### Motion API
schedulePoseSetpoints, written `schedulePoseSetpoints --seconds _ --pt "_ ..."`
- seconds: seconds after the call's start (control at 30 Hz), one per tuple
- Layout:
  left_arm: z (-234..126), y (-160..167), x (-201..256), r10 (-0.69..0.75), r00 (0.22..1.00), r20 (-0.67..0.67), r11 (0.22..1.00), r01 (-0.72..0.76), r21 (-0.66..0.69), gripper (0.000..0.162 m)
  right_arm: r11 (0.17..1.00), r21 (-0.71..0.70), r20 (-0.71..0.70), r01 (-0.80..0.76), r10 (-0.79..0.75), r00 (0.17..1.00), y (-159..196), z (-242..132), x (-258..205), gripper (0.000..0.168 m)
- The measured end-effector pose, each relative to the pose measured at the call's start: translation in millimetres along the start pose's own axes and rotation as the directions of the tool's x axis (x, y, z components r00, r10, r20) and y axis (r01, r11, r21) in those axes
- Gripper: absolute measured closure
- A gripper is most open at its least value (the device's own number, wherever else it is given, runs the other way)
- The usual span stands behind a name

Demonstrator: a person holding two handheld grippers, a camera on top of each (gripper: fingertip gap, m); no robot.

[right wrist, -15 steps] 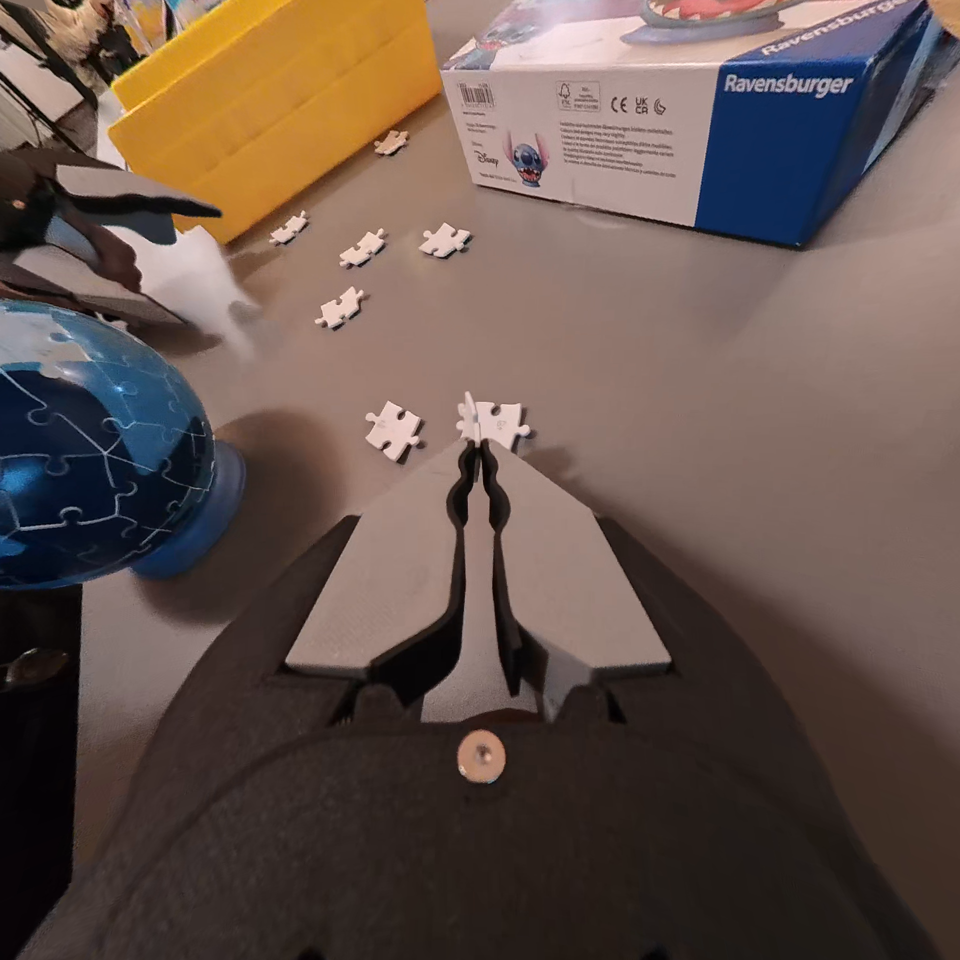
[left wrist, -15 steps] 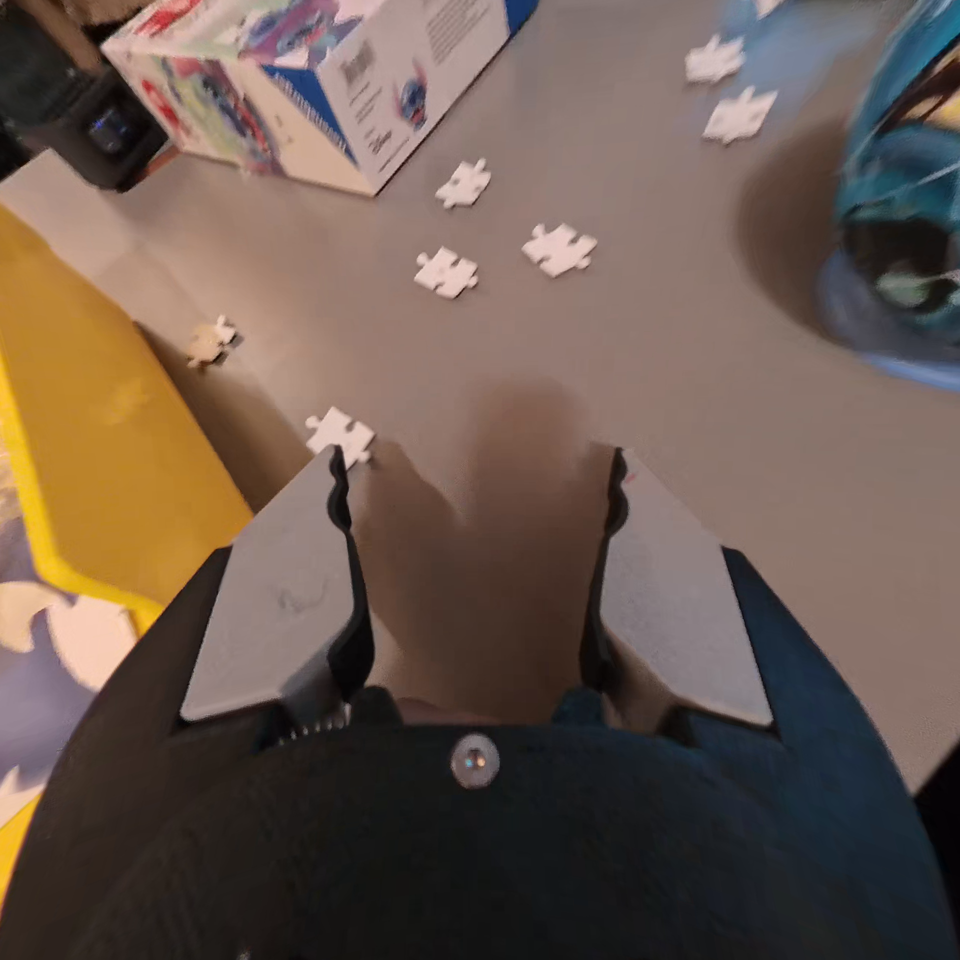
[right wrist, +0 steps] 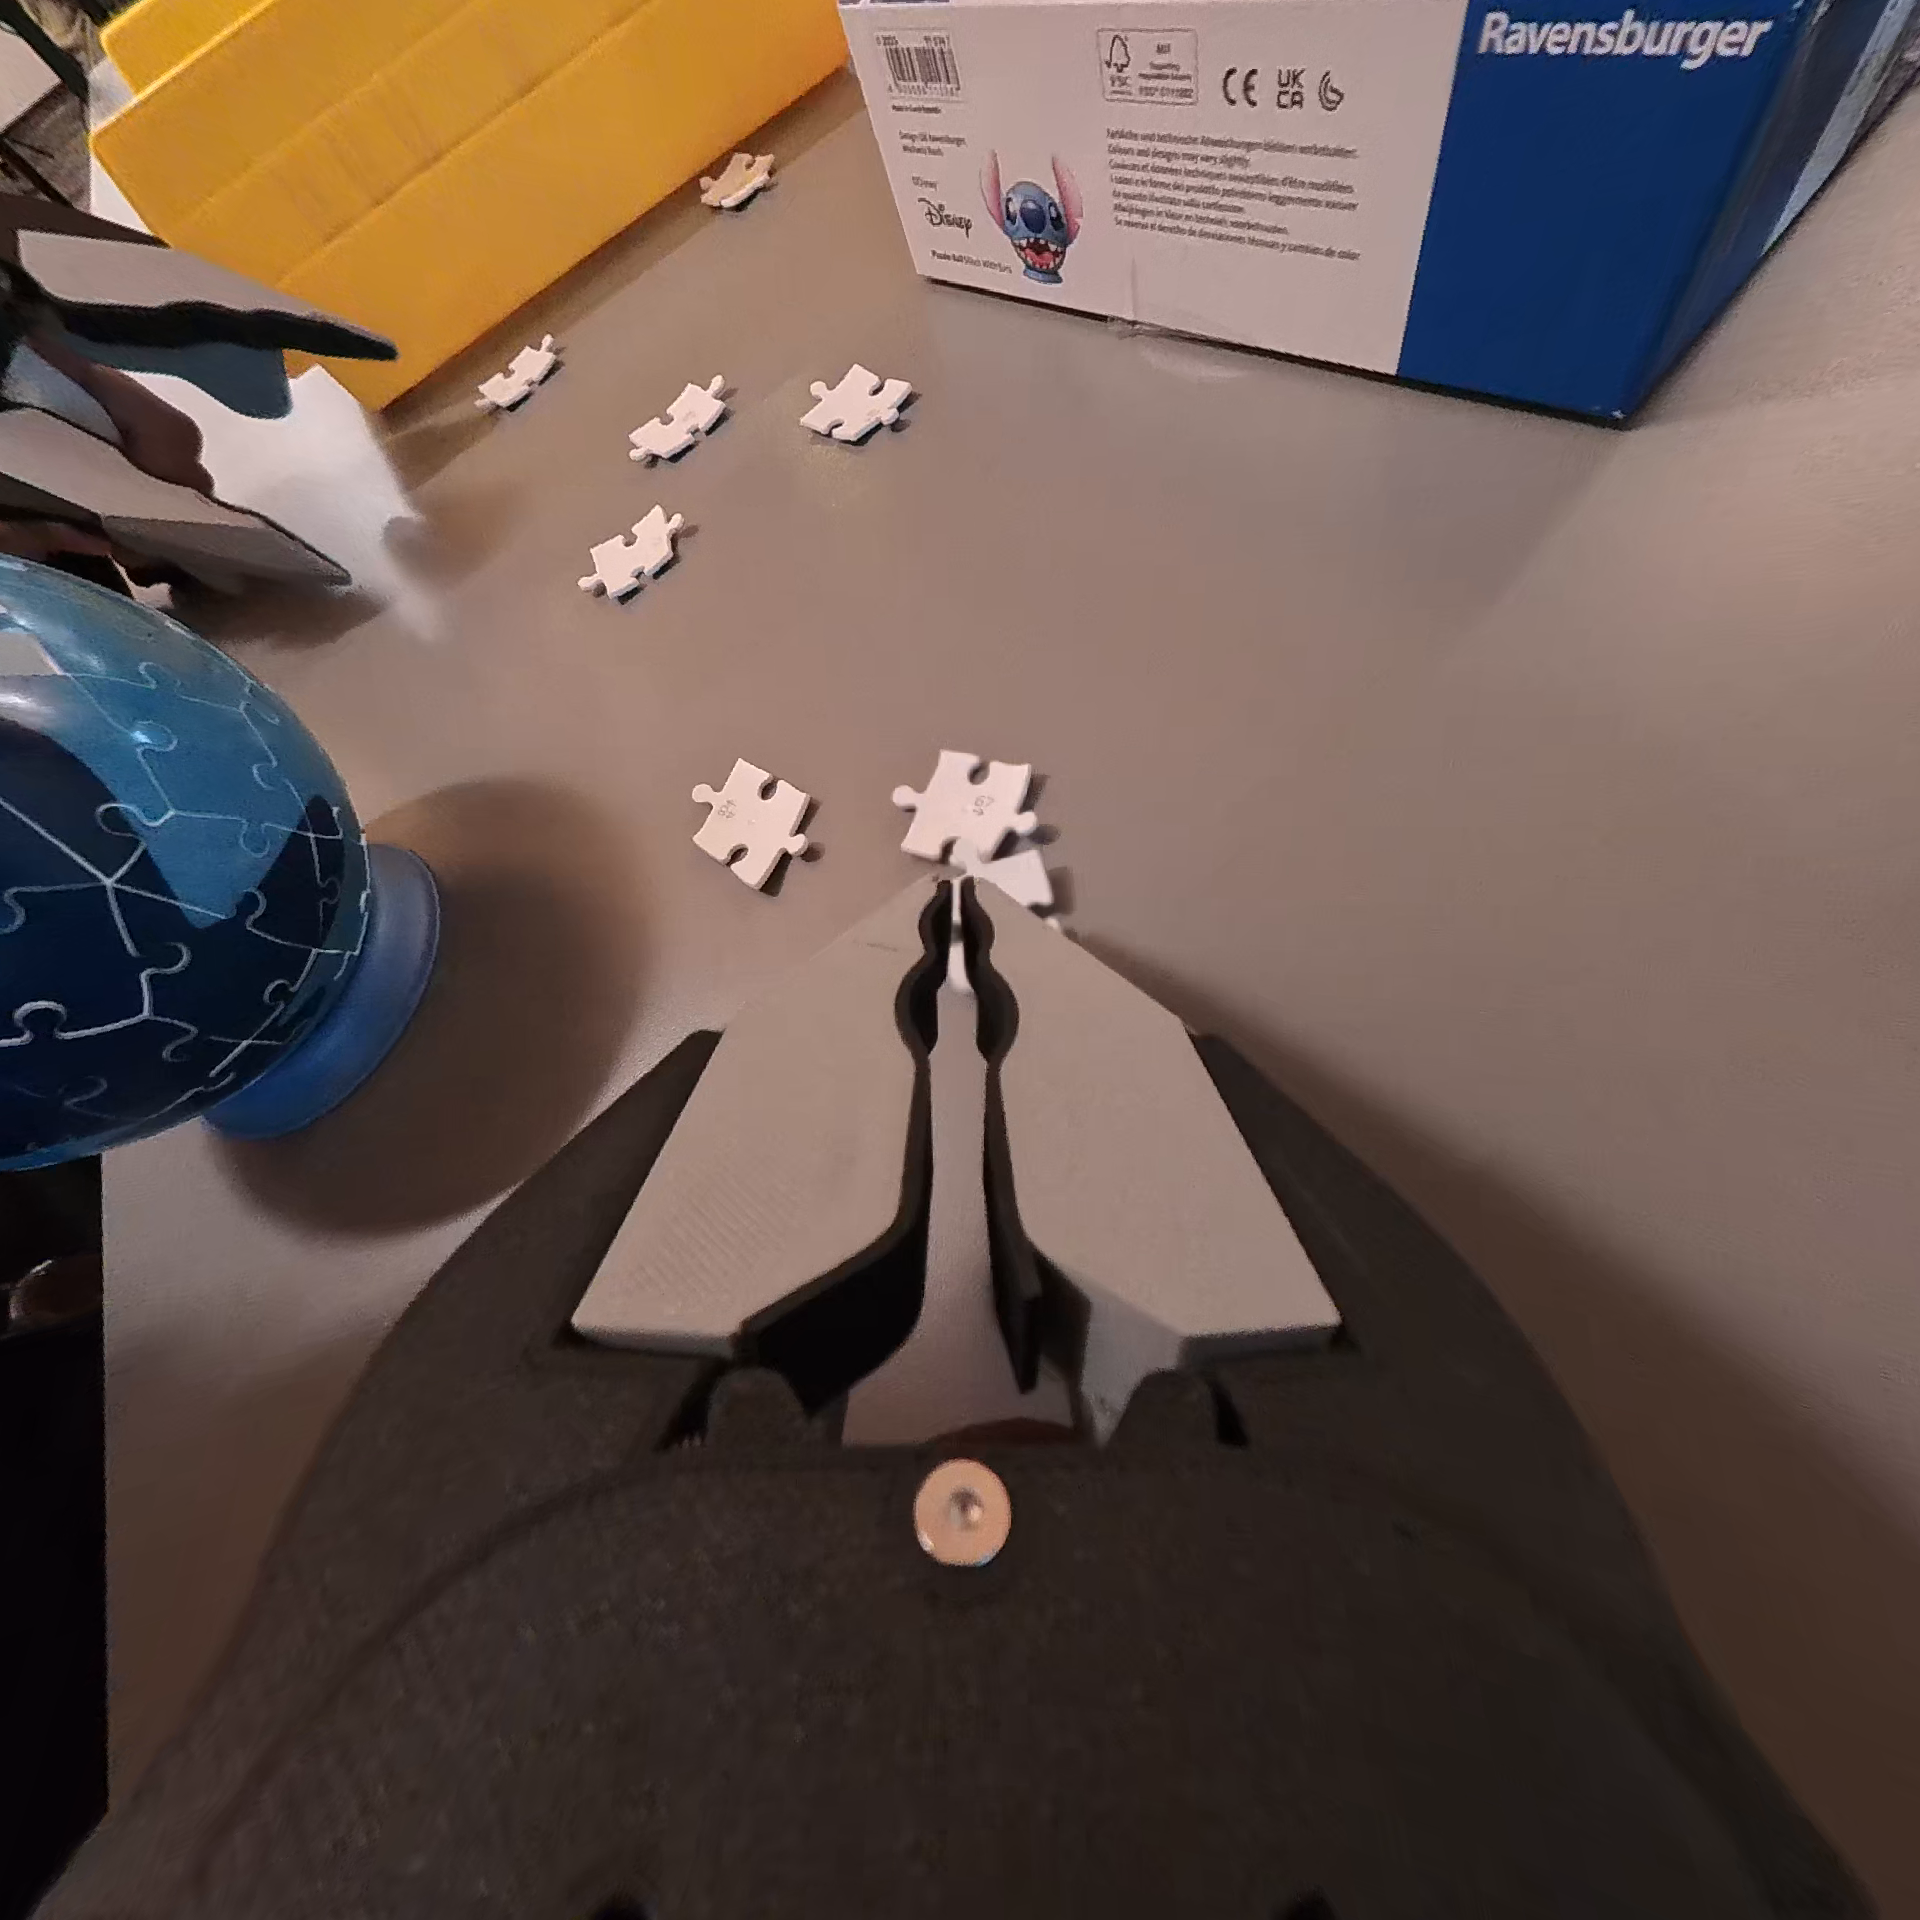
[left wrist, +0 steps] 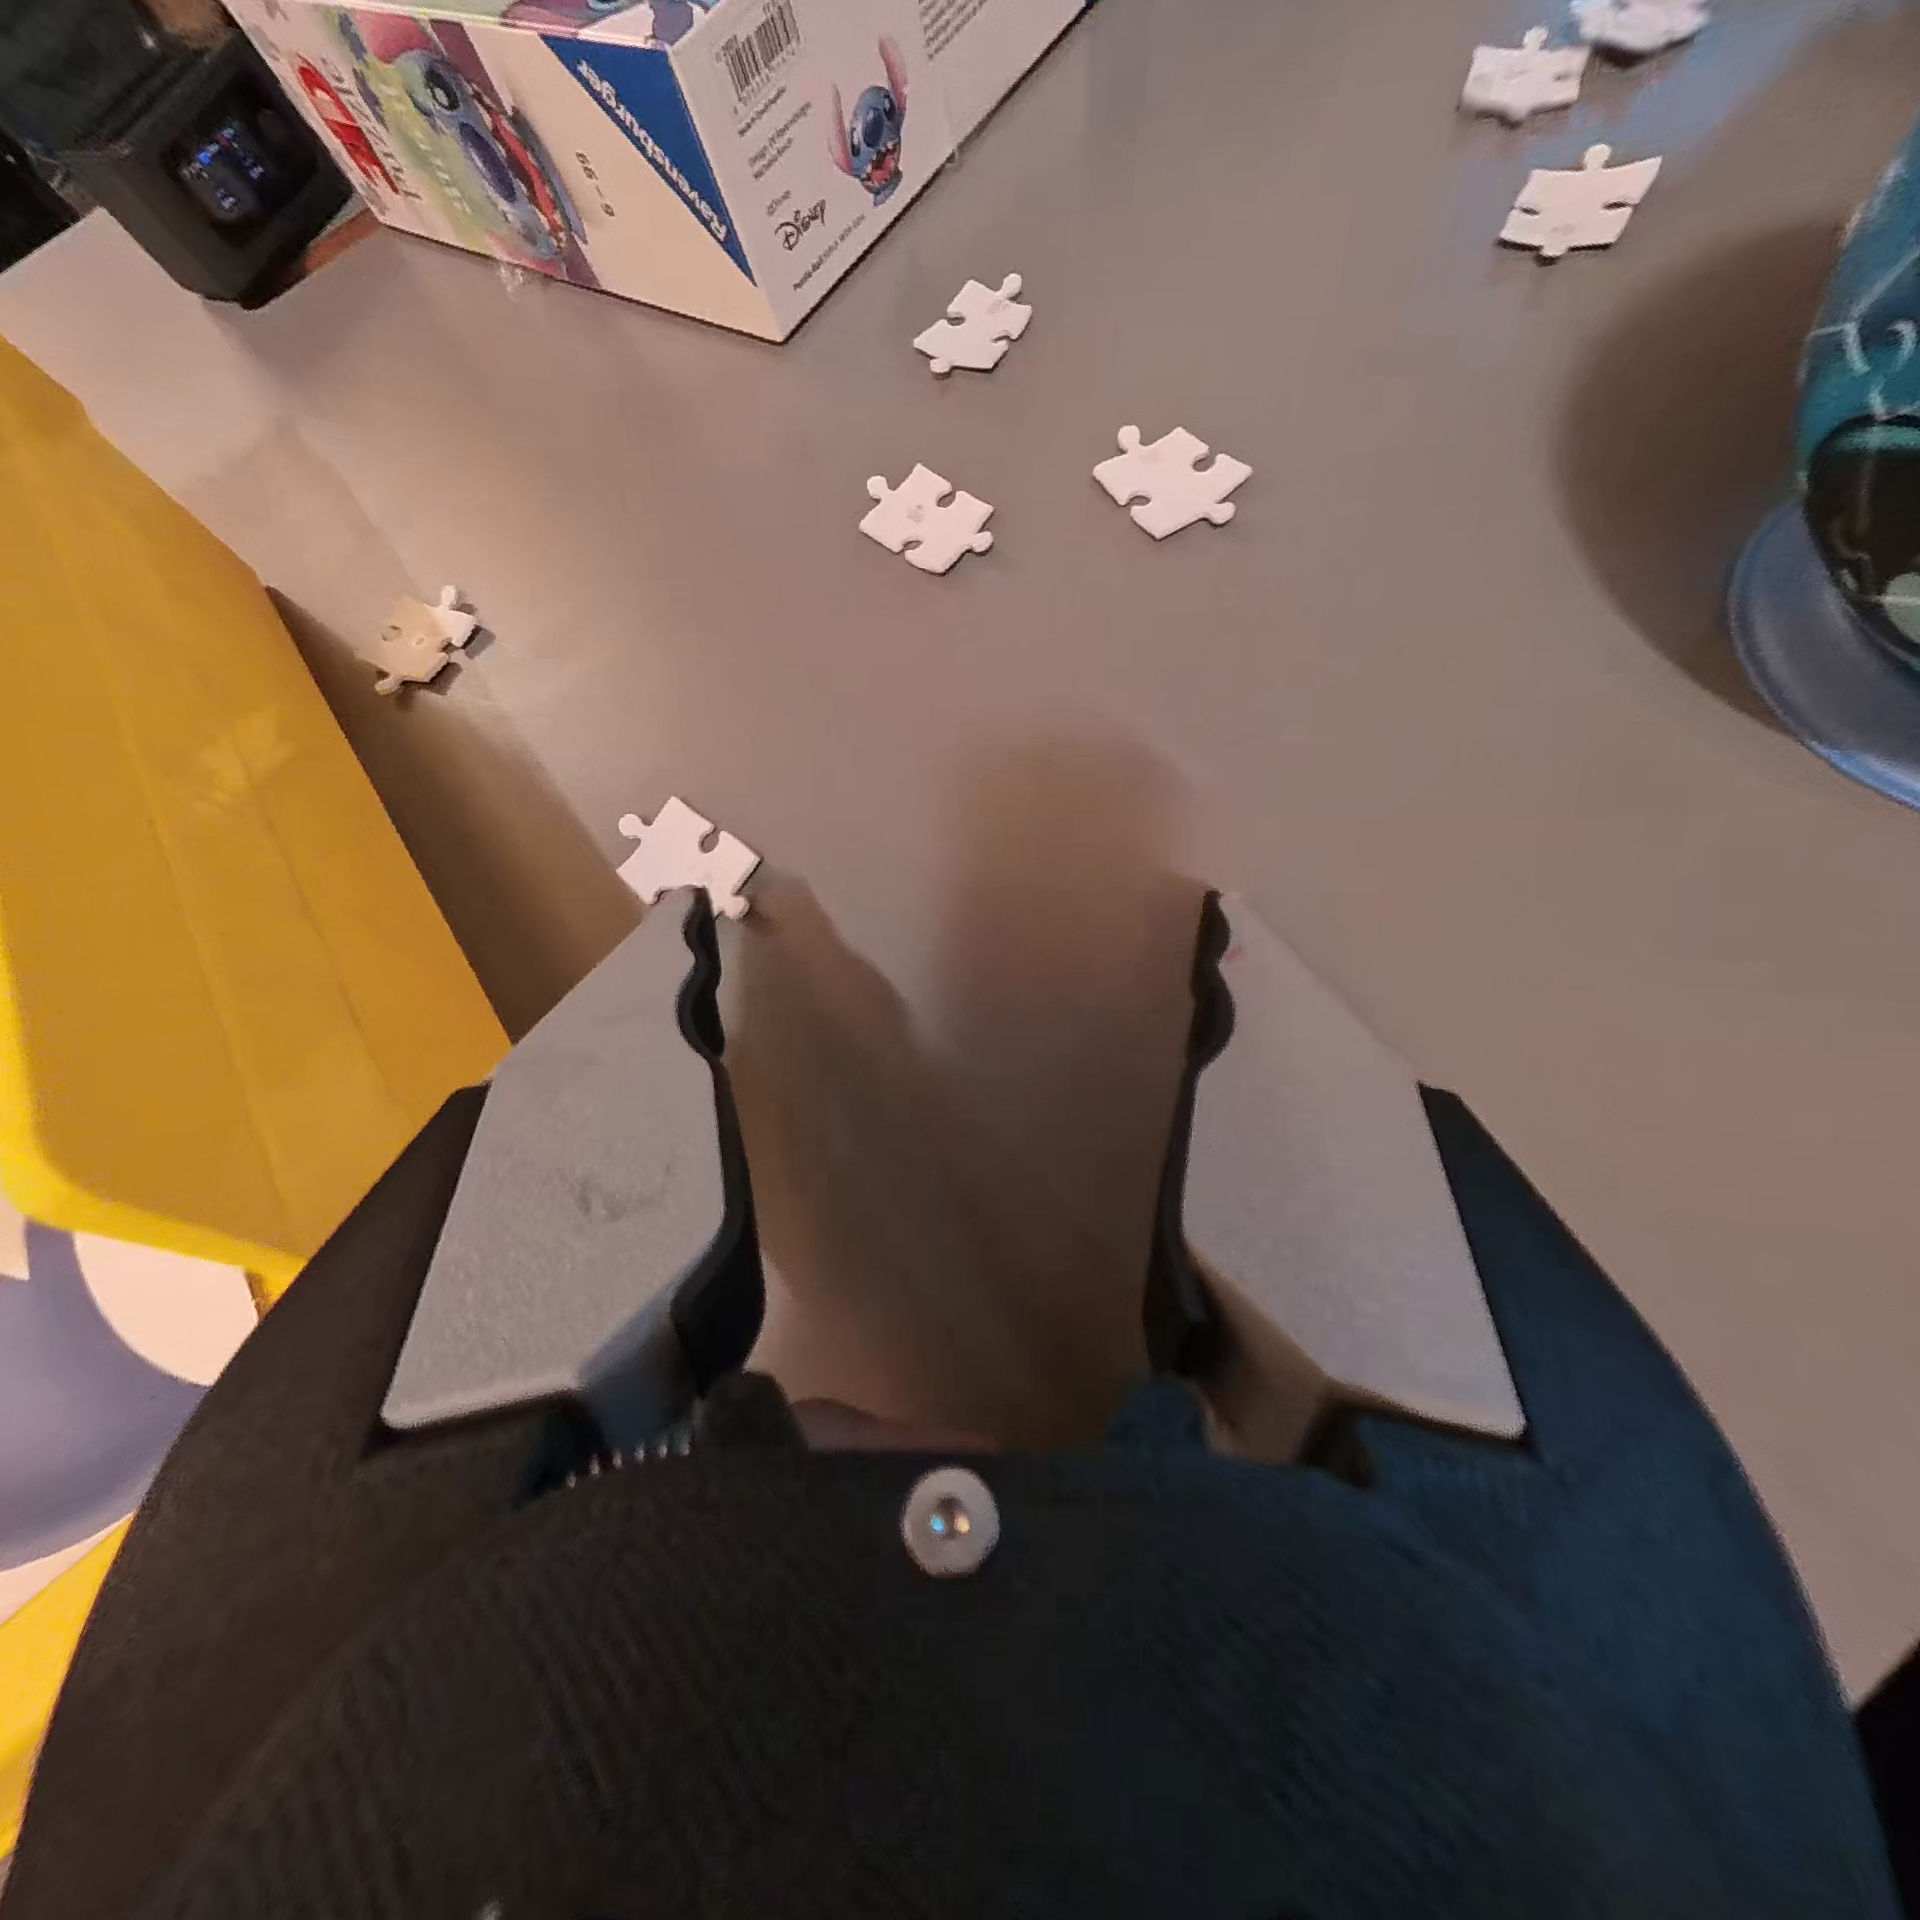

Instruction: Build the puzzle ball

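The blue puzzle ball [right wrist: 156, 883] stands on its blue stand [right wrist: 332, 1029] at the left; its edge also shows in the left wrist view [left wrist: 1860, 468]. My right gripper [right wrist: 956, 883] is shut on a white puzzle piece [right wrist: 1023, 883], held edge-on just above the table. Two loose white pieces [right wrist: 750, 836] [right wrist: 966, 805] lie right in front of it. My left gripper [left wrist: 956, 914] is open and empty above the table, with one white piece [left wrist: 686, 857] at its left fingertip. It also shows in the right wrist view [right wrist: 187, 416], behind the ball.
Several more white pieces [left wrist: 928, 516] [left wrist: 1172, 480] [right wrist: 632, 551] lie scattered on the grey table [right wrist: 1455, 831]. The puzzle box [right wrist: 1351, 177] [left wrist: 675, 135] stands at the back. A yellow bin [left wrist: 156, 831] [right wrist: 436, 156] sits at the left. A black device [left wrist: 208, 166] is beside the box. One gripper's finger ends stand about 30 cm off the other's.
The right gripper has shifted slightly forward, still shut on its piece. The left gripper stays open and has turned slightly, so the ball sits nearer the right edge of its view.
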State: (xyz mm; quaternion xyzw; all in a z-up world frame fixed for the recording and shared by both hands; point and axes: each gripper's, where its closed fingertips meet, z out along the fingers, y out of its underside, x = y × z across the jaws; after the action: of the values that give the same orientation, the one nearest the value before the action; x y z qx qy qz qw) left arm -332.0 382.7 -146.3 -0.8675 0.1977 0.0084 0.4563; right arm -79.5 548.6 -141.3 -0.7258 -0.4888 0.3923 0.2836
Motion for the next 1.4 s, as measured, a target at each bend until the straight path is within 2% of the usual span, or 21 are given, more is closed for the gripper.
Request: schedulePoseSetpoints --seconds 0.3,0.4,0.5,0.63,1.4 --pt "7.6 -3.1 12.3 0.011 0.997 -0.082 1.000 -0.012 -0.010 0.072 1.000 0.018 -0.023 -0.003 0.003 1.000 -3.0 -5.0 5.4 0.164" --pt "11.0 -5.1 14.2 0.002 0.994 -0.106 1.000 -0.003 -0.013 0.080 0.999 0.039 -0.044 -0.003 0.004 0.999 -7.0 -9.6 9.6 0.160" --pt "15.8 -0.1 20.7 0.016 0.990 -0.143 0.998 -0.024 -0.057 0.079 0.998 0.054 -0.069 -0.008 0.012 0.998 -9.6 -14.6 15.5 0.157" --pt "17.0 -6.6 26.1 0.026 0.985 -0.168 0.999 -0.031 -0.029 0.081 0.997 0.069 -0.085 -0.016 0.021 0.996 -11.9 -19.6 20.7 0.154" --pt "19.0 -4.0 33.2 0.044 0.978 -0.204 0.997 -0.056 -0.051 0.080 0.999 -0.021 -0.074 0.037 -0.038 0.996 2.5 -5.5 11.1 0.152"
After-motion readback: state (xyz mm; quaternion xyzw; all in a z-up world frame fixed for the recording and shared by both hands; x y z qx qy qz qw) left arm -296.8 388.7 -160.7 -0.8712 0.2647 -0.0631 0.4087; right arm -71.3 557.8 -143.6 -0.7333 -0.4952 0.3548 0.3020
